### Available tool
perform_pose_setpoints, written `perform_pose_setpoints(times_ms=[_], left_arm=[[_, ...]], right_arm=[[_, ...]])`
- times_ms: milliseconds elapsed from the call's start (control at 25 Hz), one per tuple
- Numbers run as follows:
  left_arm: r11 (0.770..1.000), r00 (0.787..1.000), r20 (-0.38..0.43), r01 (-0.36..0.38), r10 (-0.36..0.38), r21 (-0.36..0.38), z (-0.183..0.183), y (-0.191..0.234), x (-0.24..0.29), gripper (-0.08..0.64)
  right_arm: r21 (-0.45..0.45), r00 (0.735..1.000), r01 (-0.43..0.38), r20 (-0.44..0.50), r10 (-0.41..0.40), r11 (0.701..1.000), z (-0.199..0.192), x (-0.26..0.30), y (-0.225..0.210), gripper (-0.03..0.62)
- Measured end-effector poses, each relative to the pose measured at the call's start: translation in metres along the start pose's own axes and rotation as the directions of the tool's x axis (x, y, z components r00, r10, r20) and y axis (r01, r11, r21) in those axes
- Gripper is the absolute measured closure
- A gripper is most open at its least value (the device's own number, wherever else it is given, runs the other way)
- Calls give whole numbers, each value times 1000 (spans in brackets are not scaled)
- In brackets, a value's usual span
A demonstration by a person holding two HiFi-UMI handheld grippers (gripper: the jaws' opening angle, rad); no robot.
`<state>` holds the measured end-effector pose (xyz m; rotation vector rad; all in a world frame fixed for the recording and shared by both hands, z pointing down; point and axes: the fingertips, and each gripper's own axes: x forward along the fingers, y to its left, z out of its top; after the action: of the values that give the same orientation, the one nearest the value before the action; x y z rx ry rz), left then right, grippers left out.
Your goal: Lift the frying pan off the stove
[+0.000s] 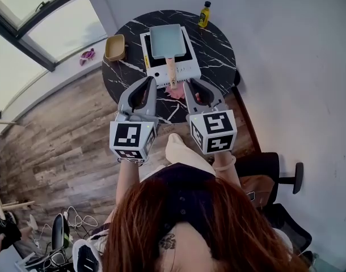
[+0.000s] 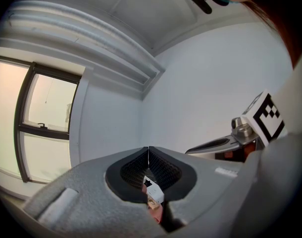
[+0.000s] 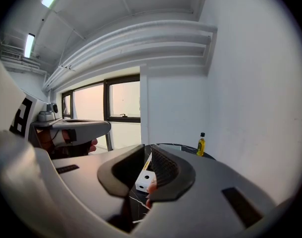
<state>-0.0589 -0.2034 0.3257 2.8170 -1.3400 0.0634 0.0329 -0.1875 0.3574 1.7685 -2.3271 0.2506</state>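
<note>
Right tool [image 1: 188, 84] stands with jaws a narrow way apart and empty, left tool [image 1: 148, 80] with jaws together on nothing, both at the counter's [image 1: 219, 52] near edge.
The frying pan [image 1: 165, 40] sits on the white stove [image 1: 186, 71], its wooden handle [image 1: 172, 72] pointing back between the two tools. The right jaws probably need widening, then to go level around the handle's middle, clamp firmly and lift straight up, pan kept flat.

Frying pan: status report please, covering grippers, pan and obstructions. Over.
Left gripper shut, empty; right gripper slightly open, empty. Frying pan on stove, handle toward grippers. Nothing blocking the handle.
</note>
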Motion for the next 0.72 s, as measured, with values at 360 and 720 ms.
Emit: perform_pose_setpoints(times_ms=[360,720], left_arm=[[1000,1000,-22,-2,2,-6,-5,9,38,548],[1000,999,-51,-22,21,-15,-15,19,65,548]], right_arm=[[22,998,-33,-49,34,999,-8,35,-21,517],[40,992,-70,-98,74,997,-21,68,-36,498]])
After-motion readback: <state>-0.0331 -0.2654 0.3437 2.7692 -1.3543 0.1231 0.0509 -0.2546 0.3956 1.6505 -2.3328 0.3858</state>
